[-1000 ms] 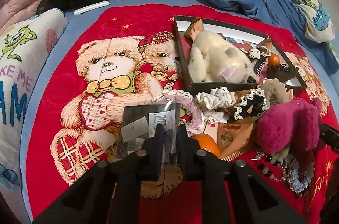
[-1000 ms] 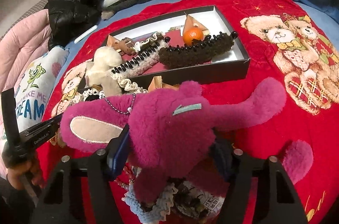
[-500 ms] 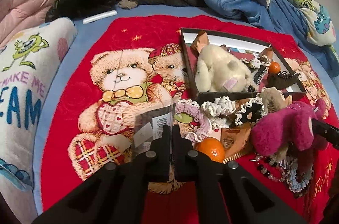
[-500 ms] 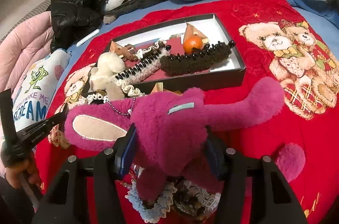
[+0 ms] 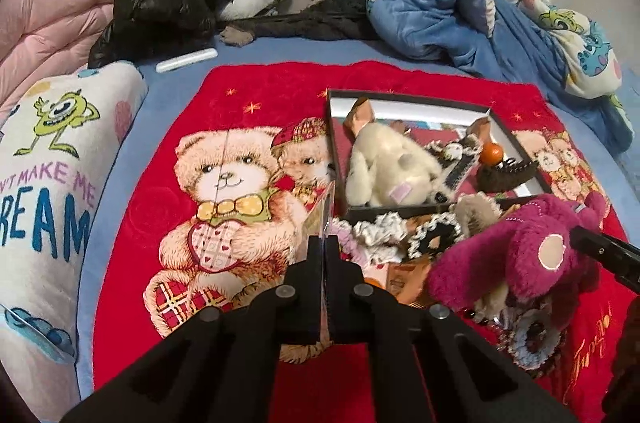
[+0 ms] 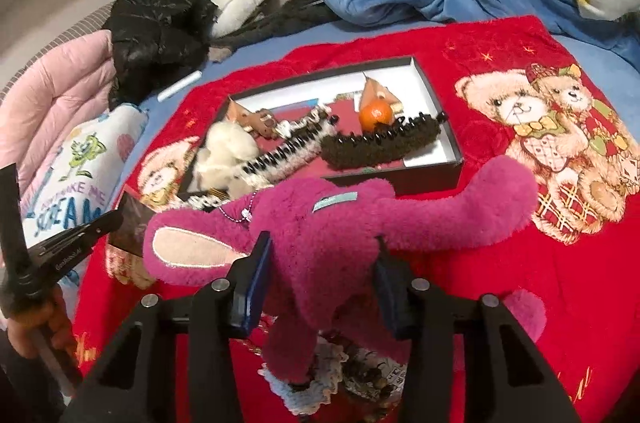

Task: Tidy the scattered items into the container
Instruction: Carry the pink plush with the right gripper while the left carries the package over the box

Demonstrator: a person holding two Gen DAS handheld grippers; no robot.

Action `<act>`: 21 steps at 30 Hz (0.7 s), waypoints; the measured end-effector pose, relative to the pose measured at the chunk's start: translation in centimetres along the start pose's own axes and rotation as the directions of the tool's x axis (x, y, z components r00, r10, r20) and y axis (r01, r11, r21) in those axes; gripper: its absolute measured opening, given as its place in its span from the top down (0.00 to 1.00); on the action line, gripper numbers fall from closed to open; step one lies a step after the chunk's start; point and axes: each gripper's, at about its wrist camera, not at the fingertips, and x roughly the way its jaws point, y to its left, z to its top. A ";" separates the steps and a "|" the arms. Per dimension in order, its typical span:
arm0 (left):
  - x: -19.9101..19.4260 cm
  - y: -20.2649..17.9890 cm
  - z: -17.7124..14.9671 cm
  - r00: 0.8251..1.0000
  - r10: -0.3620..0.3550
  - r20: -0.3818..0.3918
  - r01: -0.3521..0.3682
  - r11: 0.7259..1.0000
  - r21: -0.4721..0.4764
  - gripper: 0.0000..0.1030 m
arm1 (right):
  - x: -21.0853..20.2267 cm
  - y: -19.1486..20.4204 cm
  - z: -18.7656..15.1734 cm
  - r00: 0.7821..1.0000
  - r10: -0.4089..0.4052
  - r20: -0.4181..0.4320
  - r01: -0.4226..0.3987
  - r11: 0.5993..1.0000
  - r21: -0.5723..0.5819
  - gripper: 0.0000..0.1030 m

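Bed: the red teddy-bear blanket point(image 5: 248, 103) lay over the bed, and all the things sat on it.
Box: the black box point(image 6: 440, 111) was the container. It sat in the middle of the blanket with a cream soft toy point(image 6: 228, 151), a small orange point(image 6: 375, 113) and a long dark hair clip point(image 6: 384, 139) already in it.
Pink toy: the big pink plush toy point(image 6: 332, 223) was just in front of the box, lifted a little off the pile.
Right gripper: the right gripper point(image 6: 320, 279) had just been closing, and its jaws squeezed the pink toy's soft body from both sides.
Left gripper: the left gripper point(image 5: 325, 243) was pressed together on the edge of a thin clear packet point(image 5: 320, 211), to the left of the box.
How to do it well, pink toy: I think it should go up high enough for its long arm and ear to clear the box's near wall, then down onto a free spot beside the hair clip.
How to do it well, packet: I think it should be kept pinched tight, because it looks thin and slippery, and laid flat in the box.
Watch out: the silver bead chain point(image 6: 240, 211) on the pink toy could catch on the pile.
Hard to see: the clear packet showed edge-on in the left view, so what was in it could not be told.
Hidden: the pile under the pink toy, with lace and beads point(image 6: 304, 387), was mostly covered.
Cut off: only part of the person's hand point(image 6: 36, 327) showed, at the left edge of the right view.
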 end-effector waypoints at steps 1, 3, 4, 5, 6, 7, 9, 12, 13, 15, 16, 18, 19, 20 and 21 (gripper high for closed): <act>-0.2 -0.1 0.1 1.000 -0.002 0.004 0.002 1.000 0.000 0.99 | -0.3 0.1 0.1 1.000 0.006 0.008 -0.006 1.000 0.000 0.57; -0.8 -0.5 0.3 1.000 -0.005 0.015 0.005 1.000 0.003 0.99 | -0.8 0.5 0.2 1.000 0.004 0.021 -0.004 1.000 -0.008 0.57; -1.0 -0.6 0.4 1.000 -0.007 0.020 0.007 1.000 0.004 0.99 | -1.1 0.7 0.3 1.000 0.003 0.028 -0.002 1.000 -0.012 0.57; -1.3 -0.7 0.5 1.000 -0.008 0.025 0.008 1.000 0.006 0.99 | -1.3 0.8 0.4 0.999 0.006 0.036 -0.006 1.000 -0.011 0.57; -1.6 -0.8 0.6 0.999 -0.008 0.034 0.007 1.000 0.004 0.99 | -1.5 0.8 0.5 0.999 0.011 0.039 -0.011 1.000 -0.010 0.57; -1.8 -0.8 0.7 0.999 -0.010 0.038 0.010 1.000 0.002 0.99 | -1.7 0.8 0.6 0.999 0.013 0.043 -0.013 1.000 -0.011 0.57; -2.4 -1.0 1.0 0.999 -0.018 0.048 0.018 1.000 -0.002 0.99 | -2.2 1.0 0.8 0.998 0.011 0.057 -0.010 1.000 -0.013 0.57; -3.4 -1.7 1.4 0.998 -0.012 0.067 0.011 1.000 0.009 0.99 | -3.1 1.2 1.1 0.997 0.009 0.078 -0.007 1.000 -0.016 0.57; -3.7 -1.8 1.5 0.997 -0.010 0.074 0.009 1.000 0.009 0.99 | -3.5 1.3 1.2 0.996 0.014 0.086 -0.012 1.000 -0.018 0.57; -4.5 -2.0 1.9 0.996 -0.004 0.086 0.004 1.000 0.001 0.99 | -4.1 1.6 1.5 0.994 0.010 0.105 -0.008 1.000 -0.019 0.57; -5.0 -2.0 2.1 0.995 -0.003 0.095 0.003 1.000 -0.009 0.99 | -4.4 1.7 1.6 0.994 0.008 0.112 -0.006 1.000 -0.024 0.57; -6.0 -2.1 2.7 0.994 -0.005 0.111 0.007 1.000 -0.020 0.99 | -5.3 2.1 2.0 0.992 0.009 0.130 -0.004 0.999 -0.036 0.57; -6.5 -2.2 2.9 0.993 -0.005 0.118 0.007 1.000 -0.022 0.99 | -5.8 2.3 2.1 0.990 0.010 0.142 -0.004 0.999 -0.039 0.57; -7.1 -2.4 3.1 0.992 -0.001 0.125 0.004 1.000 -0.020 0.99 | -6.2 2.5 2.2 0.988 0.009 0.151 -0.003 0.999 -0.041 0.57; -7.4 -2.6 3.2 0.992 0.000 0.127 0.002 1.000 -0.018 0.99 | -6.7 2.6 2.4 0.987 0.010 0.160 -0.003 0.999 -0.043 0.57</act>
